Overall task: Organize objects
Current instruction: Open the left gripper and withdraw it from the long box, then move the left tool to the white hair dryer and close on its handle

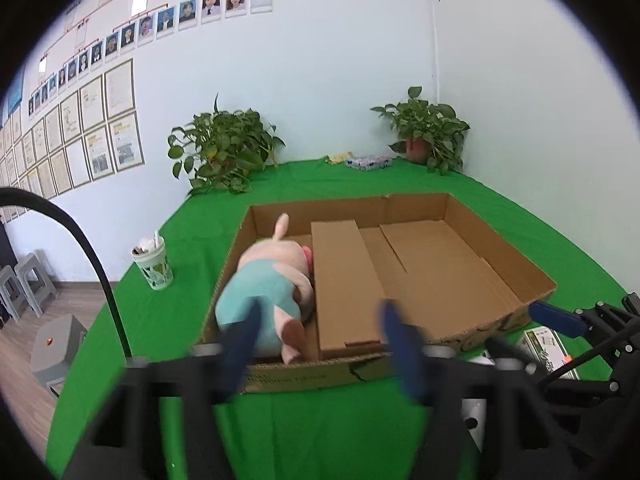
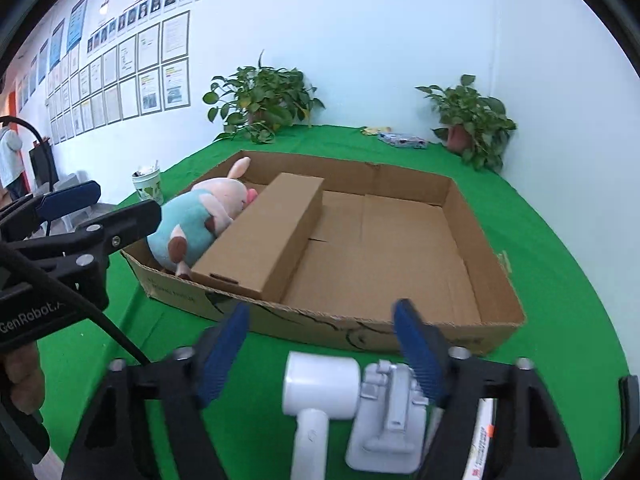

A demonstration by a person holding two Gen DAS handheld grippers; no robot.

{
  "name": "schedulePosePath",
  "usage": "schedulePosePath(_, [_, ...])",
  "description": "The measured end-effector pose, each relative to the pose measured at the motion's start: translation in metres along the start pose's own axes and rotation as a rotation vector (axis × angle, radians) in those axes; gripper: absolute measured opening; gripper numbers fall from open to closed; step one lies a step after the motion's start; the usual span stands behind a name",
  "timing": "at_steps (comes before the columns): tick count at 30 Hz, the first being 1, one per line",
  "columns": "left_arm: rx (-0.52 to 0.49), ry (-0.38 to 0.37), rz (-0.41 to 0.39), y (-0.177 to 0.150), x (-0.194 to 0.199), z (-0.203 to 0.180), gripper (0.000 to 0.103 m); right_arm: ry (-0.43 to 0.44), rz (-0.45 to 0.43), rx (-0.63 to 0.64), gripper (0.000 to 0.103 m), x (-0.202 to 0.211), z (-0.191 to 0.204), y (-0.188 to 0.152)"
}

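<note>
Shallow corrugated cardboard tray [image 1: 500, 252], centre frame, on green felt surface [image 1: 320, 432]. Soft plush pig [image 1: 268, 280] lies in its left compartment, beside a folded divider [image 1: 344, 288]. Left tongs [image 1: 320, 344] and right tongs [image 2: 320, 352] released, empty. White walls, potted plants [image 2: 264, 100] behind.
</note>
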State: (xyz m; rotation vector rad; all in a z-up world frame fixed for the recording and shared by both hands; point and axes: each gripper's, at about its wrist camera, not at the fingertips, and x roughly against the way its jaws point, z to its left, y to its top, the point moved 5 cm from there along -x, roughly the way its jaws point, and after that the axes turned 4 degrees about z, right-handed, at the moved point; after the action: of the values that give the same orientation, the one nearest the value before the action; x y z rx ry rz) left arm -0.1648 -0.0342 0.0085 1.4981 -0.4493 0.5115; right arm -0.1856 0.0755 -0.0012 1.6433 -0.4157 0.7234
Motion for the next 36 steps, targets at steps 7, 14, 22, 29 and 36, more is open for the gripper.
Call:
schedulePosePath(7, [0.012,0.006,0.006,-0.009,0.008,-0.009,0.043,-0.015,-0.023,-0.003,0.071,0.016,-0.017,-0.022])
schedulePosePath(14, [0.014,0.003,-0.051,-0.005,0.023,-0.016,0.086,0.0,-0.105,-0.006,0.099,0.037,-0.018,-0.023])
schedulePosePath(22, [0.054,-0.005,-0.066,-0.001,0.034,-0.008,0.086,0.013,-0.124,-0.005,0.1,0.05,-0.016,-0.027])
schedulePosePath(29, [0.137,0.069,-0.109,0.013,0.066,0.047,0.086,0.246,-0.117,0.129,0.1,0.076,0.046,-0.044])
schedulePosePath(36, [0.148,-0.075,0.081,-0.01,0.022,0.048,0.086,0.576,-0.021,0.121,0.1,0.089,0.083,-0.065])
